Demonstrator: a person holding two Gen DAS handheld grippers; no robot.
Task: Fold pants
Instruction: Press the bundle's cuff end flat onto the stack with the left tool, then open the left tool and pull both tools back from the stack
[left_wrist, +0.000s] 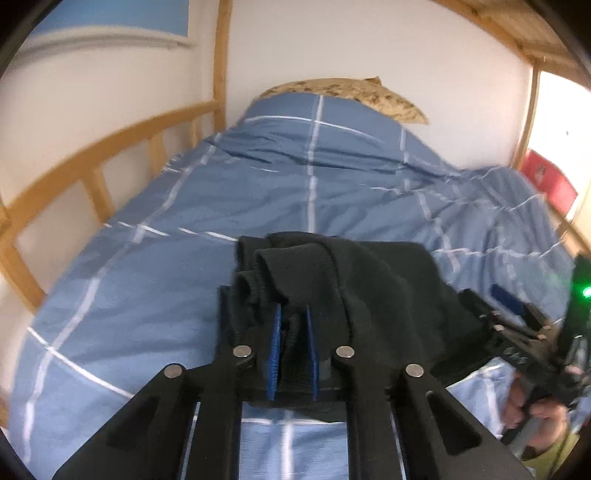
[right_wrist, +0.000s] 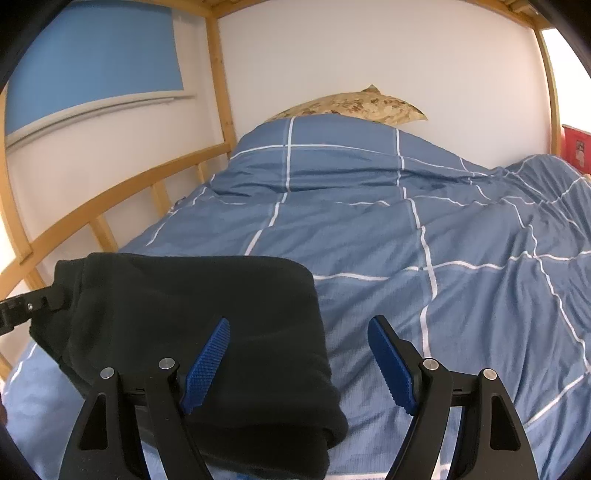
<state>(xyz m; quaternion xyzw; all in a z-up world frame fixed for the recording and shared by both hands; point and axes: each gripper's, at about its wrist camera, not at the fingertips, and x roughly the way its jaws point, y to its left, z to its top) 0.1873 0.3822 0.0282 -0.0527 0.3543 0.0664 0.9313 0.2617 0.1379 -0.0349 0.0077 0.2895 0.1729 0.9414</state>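
Note:
The black pants (right_wrist: 192, 317) lie folded into a thick bundle on the blue checked duvet (right_wrist: 424, 236). In the left wrist view my left gripper (left_wrist: 293, 315) is shut on the bunched edge of the pants (left_wrist: 332, 273), with black cloth between its blue pads. My right gripper (right_wrist: 299, 325) is open; its left pad (right_wrist: 207, 363) rests on top of the pants and its right pad (right_wrist: 391, 365) is over the duvet. The right gripper also shows at the right edge of the left wrist view (left_wrist: 524, 332), beside the pants.
A wooden bed rail (right_wrist: 92, 210) runs along the left side against a white wall. A patterned pillow (right_wrist: 351, 105) sits at the far end of the bed. A red box (left_wrist: 550, 177) stands beyond the right bedpost. The duvet is rumpled to the right.

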